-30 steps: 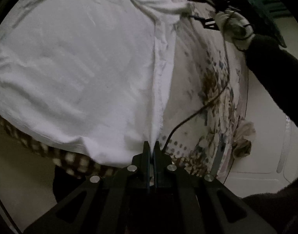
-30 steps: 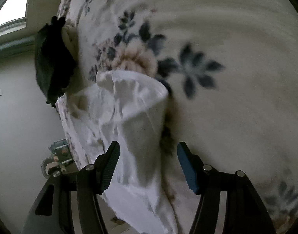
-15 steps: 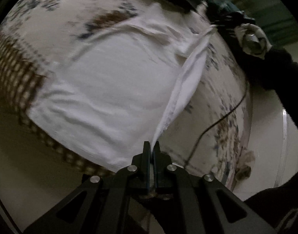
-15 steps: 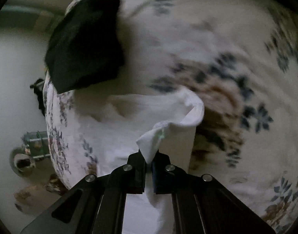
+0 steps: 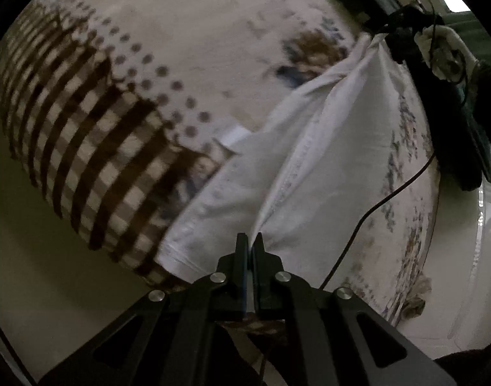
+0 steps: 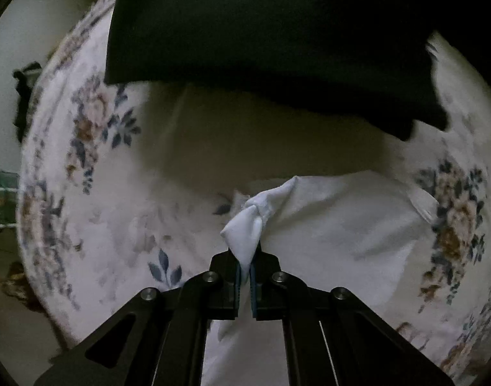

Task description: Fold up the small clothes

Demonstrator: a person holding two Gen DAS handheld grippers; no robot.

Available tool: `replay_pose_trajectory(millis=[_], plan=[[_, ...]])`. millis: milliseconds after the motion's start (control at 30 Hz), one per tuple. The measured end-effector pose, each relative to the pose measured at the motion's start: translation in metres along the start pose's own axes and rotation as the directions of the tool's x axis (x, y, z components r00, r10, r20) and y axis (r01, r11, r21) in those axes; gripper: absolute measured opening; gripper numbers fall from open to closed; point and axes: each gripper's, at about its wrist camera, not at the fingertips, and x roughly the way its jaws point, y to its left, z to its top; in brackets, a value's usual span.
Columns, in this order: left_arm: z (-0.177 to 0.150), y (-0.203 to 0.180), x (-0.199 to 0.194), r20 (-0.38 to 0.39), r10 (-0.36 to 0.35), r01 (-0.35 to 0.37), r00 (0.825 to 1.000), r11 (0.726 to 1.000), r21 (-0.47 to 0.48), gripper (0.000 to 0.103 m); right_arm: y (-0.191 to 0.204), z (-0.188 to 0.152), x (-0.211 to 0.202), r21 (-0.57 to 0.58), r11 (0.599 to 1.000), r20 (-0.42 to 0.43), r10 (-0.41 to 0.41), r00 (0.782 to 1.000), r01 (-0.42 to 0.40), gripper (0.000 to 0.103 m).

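Note:
A white garment [image 5: 326,148] lies on a floral bedspread [image 5: 213,32]. My left gripper [image 5: 251,241] is shut on its near hemmed edge and lifts a fold that runs up to the far corner. My right gripper [image 6: 244,259] is shut on a bunched corner of the same white garment [image 6: 335,225]. The right gripper also shows in the left wrist view [image 5: 403,41], holding the far corner. Between the two grippers the cloth is pulled taut in a ridge.
A dark folded garment [image 6: 271,38] lies on the bed just beyond the white one. The brown checked border [image 5: 84,148] of the bedspread hangs over the bed edge at left. A thin black cable [image 5: 374,206] runs across the bed at right.
My right gripper closed on the garment's corner. Both grippers have carried the edge over, so the spread-out garment is now folded narrower and the checked border is uncovered.

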Motion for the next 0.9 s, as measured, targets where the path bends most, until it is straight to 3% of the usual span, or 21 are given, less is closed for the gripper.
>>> replay_pose_trajectory(millis=[67,200,267,333,400,467,567,700,767,833,900], plan=[[0.004,0.010,0.012,-0.040,-0.017,0.017,0.999,1.000,0.016,0.001,0.013,0.000,0.016,0.000,0.999,-0.004,-0.035,0.999,0.035,0.004],[0.003,0.032,0.028,-0.142,0.044,-0.041,0.989,0.999,0.020,0.004,0.017,0.004,0.041,0.056,0.998,-0.060,-0.031,0.998,0.034,0.006],[-0.001,0.045,0.025,-0.159,0.050,-0.051,0.986,0.999,-0.002,0.015,0.011,0.003,0.043,0.093,0.995,-0.085,0.038,0.996,-0.030,0.013],[-0.003,0.055,0.019,-0.158,0.076,-0.080,0.985,0.997,-0.020,0.035,0.005,-0.001,0.035,0.115,0.989,-0.087,0.103,0.991,-0.093,0.039],[-0.003,0.065,0.009,-0.155,0.065,-0.075,0.986,0.996,-0.057,0.036,-0.005,-0.012,0.020,0.134,0.977,-0.080,0.175,0.981,-0.163,0.049],[-0.001,0.067,-0.001,-0.135,0.050,-0.059,0.990,0.996,-0.066,0.037,-0.017,-0.029,0.002,0.142,0.971,-0.071,0.205,0.976,-0.193,0.051],[0.005,0.057,-0.012,-0.103,0.012,-0.018,0.995,0.998,-0.059,0.054,-0.037,-0.066,-0.020,0.143,0.969,-0.068,0.212,0.975,-0.201,0.062],[0.007,0.028,0.005,-0.137,-0.014,0.013,0.990,1.000,-0.006,0.056,-0.080,-0.138,-0.029,0.182,0.970,-0.099,0.182,0.978,-0.162,0.066],[0.006,0.018,0.019,-0.154,0.036,-0.032,0.987,0.999,0.028,0.056,-0.100,-0.174,-0.022,0.202,0.968,-0.120,0.173,0.978,-0.147,0.066],[0.007,0.019,0.032,-0.162,0.128,-0.122,0.978,0.991,0.047,0.055,-0.119,-0.213,-0.006,0.235,0.961,-0.146,0.185,0.972,-0.148,0.066],[0.008,0.027,0.025,-0.180,0.174,-0.180,0.968,0.983,-0.021,0.054,-0.139,-0.248,0.011,0.286,0.944,-0.165,0.221,0.961,-0.168,0.066]])
